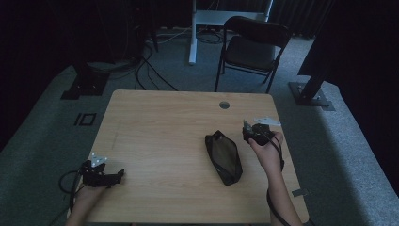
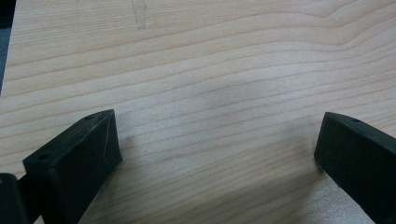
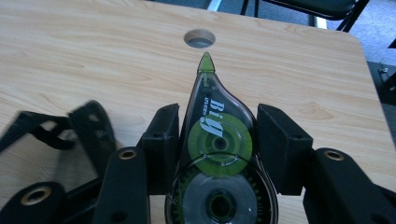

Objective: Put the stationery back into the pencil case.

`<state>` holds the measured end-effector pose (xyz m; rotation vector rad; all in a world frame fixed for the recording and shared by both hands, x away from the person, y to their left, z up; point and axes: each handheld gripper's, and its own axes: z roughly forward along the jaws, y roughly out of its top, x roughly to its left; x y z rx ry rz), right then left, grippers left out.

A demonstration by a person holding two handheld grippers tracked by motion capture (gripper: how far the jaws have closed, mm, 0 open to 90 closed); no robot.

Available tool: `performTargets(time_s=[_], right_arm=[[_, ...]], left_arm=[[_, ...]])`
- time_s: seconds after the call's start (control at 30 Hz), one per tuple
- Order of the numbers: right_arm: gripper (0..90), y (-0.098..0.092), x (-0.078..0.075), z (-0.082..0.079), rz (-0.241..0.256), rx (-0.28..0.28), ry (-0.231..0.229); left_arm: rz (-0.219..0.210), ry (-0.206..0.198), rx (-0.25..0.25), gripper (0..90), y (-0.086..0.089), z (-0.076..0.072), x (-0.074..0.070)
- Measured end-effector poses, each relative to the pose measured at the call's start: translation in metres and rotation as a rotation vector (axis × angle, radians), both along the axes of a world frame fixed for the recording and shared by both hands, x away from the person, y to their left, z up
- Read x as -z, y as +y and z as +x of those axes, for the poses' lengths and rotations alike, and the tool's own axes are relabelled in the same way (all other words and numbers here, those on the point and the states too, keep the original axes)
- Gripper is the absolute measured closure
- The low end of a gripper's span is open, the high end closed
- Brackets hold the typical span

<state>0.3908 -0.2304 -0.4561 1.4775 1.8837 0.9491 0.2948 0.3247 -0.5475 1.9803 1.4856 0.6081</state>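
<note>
Two black jaws of the right gripper (image 3: 217, 154) are pinched on a translucent green, teardrop-shaped plastic correction-tape dispenser (image 3: 217, 154), its pointed tip aimed toward the round cable hole (image 3: 200, 38) in the light wooden table (image 3: 84, 56). In the high view that right gripper (image 1: 246, 132) sits just right of the black oblong fabric pencil pouch (image 1: 224, 157), level with the pouch's far end. The left gripper (image 2: 215, 154) has its jaws spread wide with only bare wood between them; in the high view the left gripper (image 1: 118, 175) rests well to the left of the pouch, near the table's near-left corner.

If the dispenser is bound for the pouch, the grip looks best kept firm across its flat sides while the free gripper steadies or opens the pouch mouth.

The right gripper view reveals the dispenser's reels and lettering, which the high view leaves as a dark blur; the high view alone places the pouch.
</note>
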Motion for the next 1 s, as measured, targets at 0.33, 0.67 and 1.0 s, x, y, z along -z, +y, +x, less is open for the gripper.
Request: performTargets(time_s=[0.33, 0.67, 1.0], right_arm=[[50.4, 0.010, -0.012, -0.014, 0.039, -0.032, -0.016], [50.4, 0.026, -0.014, -0.028, 0.053, -0.082, -0.025], [50.5, 0.042, -0.018, -0.037, 0.080, -0.105, -0.033]], left_arm=[[0.000, 0.000, 0.000, 0.4, 0.000, 0.000, 0.000], [0.000, 0.000, 0.000, 0.4, 0.000, 0.000, 0.000], [0.000, 0.000, 0.000, 0.4, 0.000, 0.000, 0.000]])
